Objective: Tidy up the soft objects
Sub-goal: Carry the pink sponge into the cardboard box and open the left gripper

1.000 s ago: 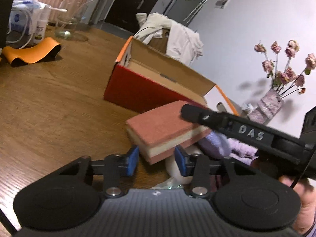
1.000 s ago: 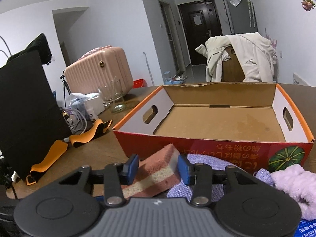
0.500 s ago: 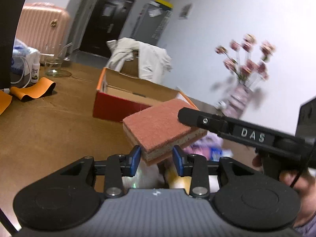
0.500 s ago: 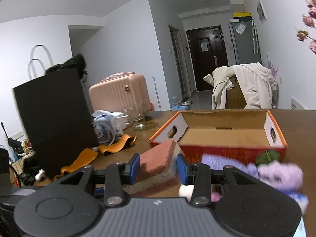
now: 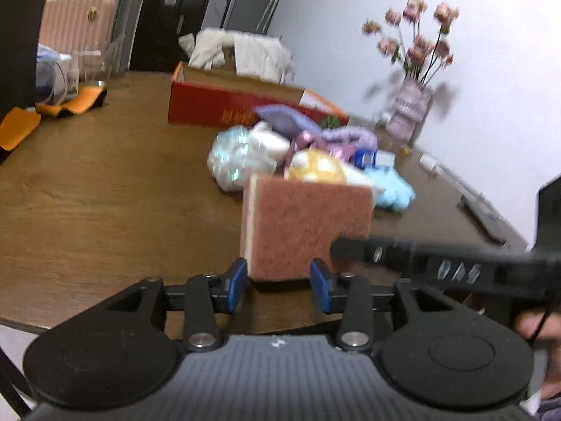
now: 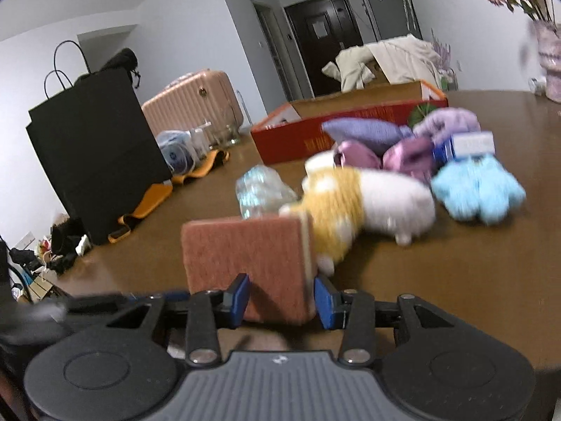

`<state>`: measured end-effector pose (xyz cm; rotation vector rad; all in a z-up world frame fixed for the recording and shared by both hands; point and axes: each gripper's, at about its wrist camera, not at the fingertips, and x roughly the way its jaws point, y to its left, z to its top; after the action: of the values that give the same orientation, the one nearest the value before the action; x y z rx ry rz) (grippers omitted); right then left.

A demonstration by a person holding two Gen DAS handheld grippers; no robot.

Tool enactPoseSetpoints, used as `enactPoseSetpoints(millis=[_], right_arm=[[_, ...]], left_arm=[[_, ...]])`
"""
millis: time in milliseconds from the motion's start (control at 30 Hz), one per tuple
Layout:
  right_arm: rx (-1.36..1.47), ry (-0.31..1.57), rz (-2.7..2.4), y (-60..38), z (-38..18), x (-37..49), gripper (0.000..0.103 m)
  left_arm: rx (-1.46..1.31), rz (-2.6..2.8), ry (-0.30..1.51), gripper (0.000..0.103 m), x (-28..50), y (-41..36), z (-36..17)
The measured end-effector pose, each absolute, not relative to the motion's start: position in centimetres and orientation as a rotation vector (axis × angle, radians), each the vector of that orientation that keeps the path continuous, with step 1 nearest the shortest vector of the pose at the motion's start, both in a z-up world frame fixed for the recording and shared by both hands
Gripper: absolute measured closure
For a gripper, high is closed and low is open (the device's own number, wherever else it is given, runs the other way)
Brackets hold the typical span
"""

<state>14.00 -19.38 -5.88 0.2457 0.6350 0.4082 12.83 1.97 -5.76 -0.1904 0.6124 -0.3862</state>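
A pink sponge block with a cream layer stands on edge, its broad face toward both cameras. My right gripper is shut on the sponge at its lower edge. One of its black fingers crosses in from the right in the left wrist view. My left gripper has its jaws opening, with the sponge's lower edge between them. Behind the sponge lies a pile of soft things: a yellow and white plush, a blue fluffy piece and a purple cloth. Beyond the pile stands the red cardboard box, open and empty.
A crinkled clear bag lies left of the pile. A vase of dried flowers stands at the far right. A black paper bag and orange straps occupy the table's left side. The table's front edge is just below my grippers.
Both grippers have drawn back from the box with the sponge, so the whole pile now shows. The sponge has turned from lying flat to standing on edge. The left jaws have widened.
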Motion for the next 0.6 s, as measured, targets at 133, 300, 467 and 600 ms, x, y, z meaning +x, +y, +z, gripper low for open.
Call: enactPoseSetpoints(millis=[133, 300, 467, 600], right_arm=[[0.283, 0.625, 0.404, -20.0, -6.2, 13.7, 0.060], [0.320, 0.592, 0.416, -20.4, -5.8, 14.8, 0.062], [0.323, 0.587, 0.460, -19.8, -5.2, 15.5, 0.075], [0.293, 0.546, 0.478, -19.1, -4.4, 15.8, 0.078]], left_arm=[[-0.221, -0.353, 0.553, 0.044, 12.8, 2.8, -4.8], [-0.237, -0.368, 0.544, 0.055, 14.2, 2.5, -4.6], [-0.250, -0.457, 0.546, 0.076, 14.6, 1.9, -4.4], [-0.230, -0.452, 0.502, 0.078, 14.8, 1.6, -3.6]])
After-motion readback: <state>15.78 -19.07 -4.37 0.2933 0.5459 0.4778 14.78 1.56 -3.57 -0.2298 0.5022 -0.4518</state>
